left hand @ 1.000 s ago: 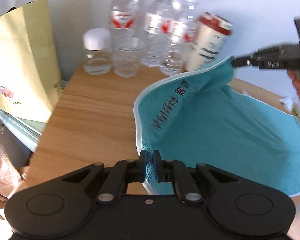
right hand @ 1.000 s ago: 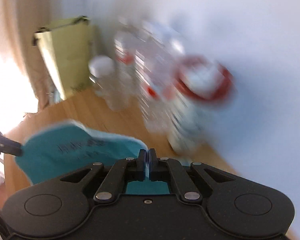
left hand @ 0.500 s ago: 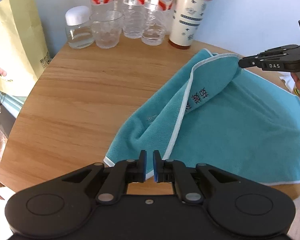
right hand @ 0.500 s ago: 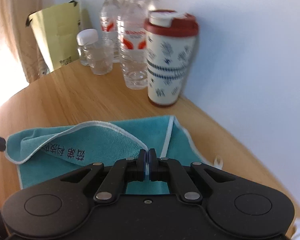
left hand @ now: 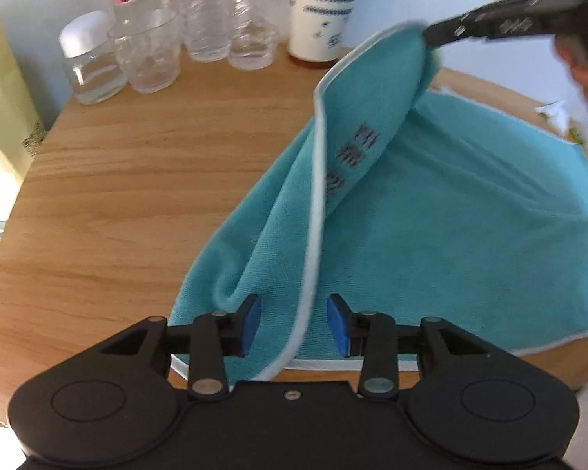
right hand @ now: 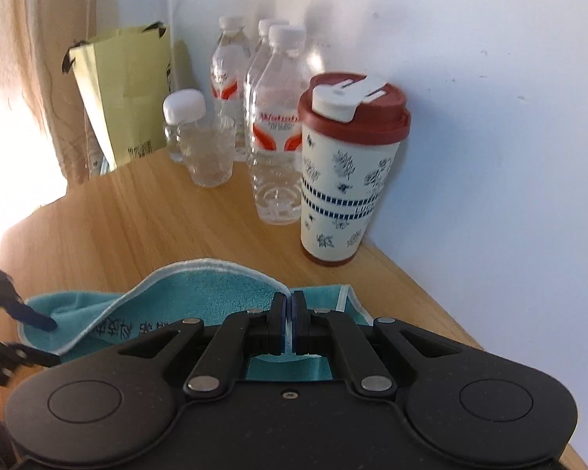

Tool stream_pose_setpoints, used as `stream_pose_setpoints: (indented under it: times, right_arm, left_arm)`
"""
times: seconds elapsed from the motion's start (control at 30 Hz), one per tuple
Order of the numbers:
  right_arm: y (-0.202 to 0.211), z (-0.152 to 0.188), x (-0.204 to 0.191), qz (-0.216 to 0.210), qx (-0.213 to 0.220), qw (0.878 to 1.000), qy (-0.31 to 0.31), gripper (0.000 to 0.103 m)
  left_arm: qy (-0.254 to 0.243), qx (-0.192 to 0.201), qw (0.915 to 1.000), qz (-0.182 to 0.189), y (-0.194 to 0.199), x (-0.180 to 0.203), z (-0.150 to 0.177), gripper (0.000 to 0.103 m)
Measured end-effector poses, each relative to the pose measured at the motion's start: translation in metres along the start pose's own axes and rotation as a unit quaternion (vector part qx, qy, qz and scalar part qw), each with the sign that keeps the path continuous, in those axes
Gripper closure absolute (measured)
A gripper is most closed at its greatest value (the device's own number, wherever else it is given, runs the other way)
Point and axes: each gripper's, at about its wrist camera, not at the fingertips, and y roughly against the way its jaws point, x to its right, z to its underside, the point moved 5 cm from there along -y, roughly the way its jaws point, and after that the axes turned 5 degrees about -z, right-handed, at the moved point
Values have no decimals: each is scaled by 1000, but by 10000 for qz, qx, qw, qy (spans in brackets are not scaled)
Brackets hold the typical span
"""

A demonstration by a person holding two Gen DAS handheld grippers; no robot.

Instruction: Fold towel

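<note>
- Towel [left hand: 431, 227]: teal, white piping along the hem, a line of dark printed characters on the turned-over flap; spread across the right half of the desk [left hand: 117, 180], its near hem running close along the desk's near edge
- Key relation: the folded-over flap forms a ridge running from the near edge diagonally up toward the far right, where its far corner is raised off the cloth; the long axis of the flap lies along that line
- Left gripper [left hand: 294, 323]: fingers spread wide, the piped hem passing between them with neither pad visibly touching it (released, by the look of it); directly over the near end of the ridge
- Right gripper [right hand: 290, 323]: fingers pressed together on the piped corner, holding the far end of the flap aloft; a cup [right hand: 349, 180] and water bottles [right hand: 274, 145] stand close beyond, at the far edge of the desk
- Judgement: the right gripper alone holds cloth, so laying the flap flat and square on the lower layer falls to it; the left is nearer the near hem for smoothing or a fresh pinch
</note>
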Motion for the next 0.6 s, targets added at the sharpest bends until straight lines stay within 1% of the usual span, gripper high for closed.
stream_pose_setpoints:
  times: [0.03, 0.07, 0.1, 0.17, 0.27, 0.4, 0.53, 0.6]
  right_arm:
    - [3, -2, 0, -24, 42, 10000, -44, 101]
    - [6, -5, 0, -36, 84, 9999, -68, 101]
    - [10, -8, -1, -11, 118, 9999, -37, 101]
    - [14, -11, -1, 31, 150, 9999, 10, 101]
    - [17, -15, 0, 77, 192, 9998, 34, 101]
    - [17, -22, -1, 127, 287, 9995, 52, 101]
    - [-6, -42, -13, 43, 297, 9991, 311, 101]
    - [-17, -53, -21, -18, 314, 9985, 442, 101]
  left_arm:
    - [-52, 20, 9999, -100, -3, 2, 1, 75]
    - [-86, 30, 9998, -161, -4, 3, 2, 85]
    - [-114, 47, 9997, -217, -6, 4, 2, 88]
    - [-15, 140, 9997, -222, -5, 3, 0, 96]
    - [165, 249, 9994, -183, -1, -6, -3, 97]
    - [477, 389, 9980, -110, 20, -26, -6, 97]
    - [853, 394, 9955, -135, 40, -52, -2, 98]
    - [1151, 359, 9926, -114, 49, -65, 3, 98]
